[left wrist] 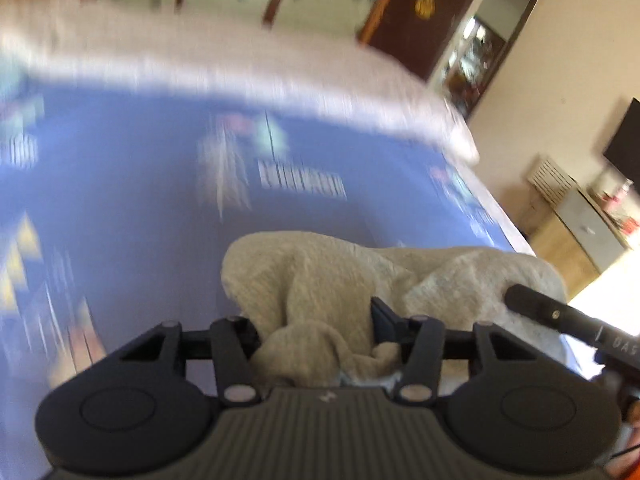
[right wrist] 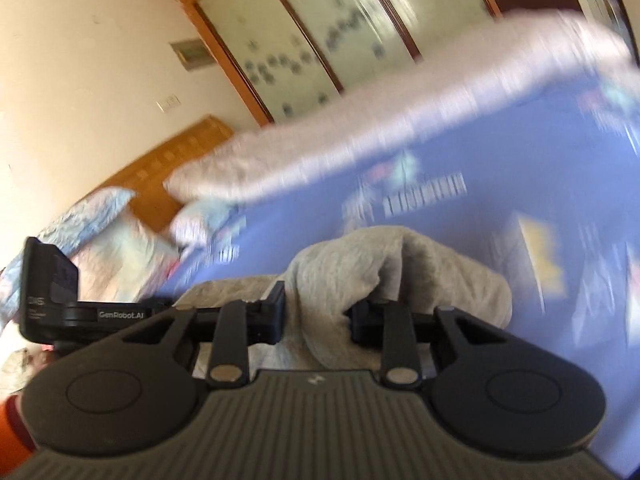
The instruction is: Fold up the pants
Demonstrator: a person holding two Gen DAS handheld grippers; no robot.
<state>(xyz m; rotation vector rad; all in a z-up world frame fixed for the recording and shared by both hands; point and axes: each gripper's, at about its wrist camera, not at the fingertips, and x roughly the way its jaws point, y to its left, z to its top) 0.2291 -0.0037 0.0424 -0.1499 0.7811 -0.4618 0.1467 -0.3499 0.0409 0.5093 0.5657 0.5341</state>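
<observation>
The pants [left wrist: 320, 276] are beige-grey knit cloth, bunched up above the blue patterned bed sheet [left wrist: 140, 168]. My left gripper [left wrist: 316, 320] is shut on a bunch of the pants, which drape over and hide its fingers. In the right wrist view my right gripper [right wrist: 316, 312] is shut on the pants [right wrist: 384, 264], with cloth hanging over both fingers. The right gripper's body also shows in the left wrist view [left wrist: 560, 316], pressed against the cloth at the right. The left gripper's body shows at the left of the right wrist view [right wrist: 52, 296]. Both views are motion-blurred.
A pale pink blanket [left wrist: 240, 60] lies along the far side of the bed. Pillows [right wrist: 104, 232] lie by the wooden headboard [right wrist: 168, 160]. A wardrobe with frosted doors [right wrist: 320, 28], a dark door [left wrist: 424, 12], a cabinet [left wrist: 580, 232] and a wall TV [left wrist: 626, 140] stand around the bed.
</observation>
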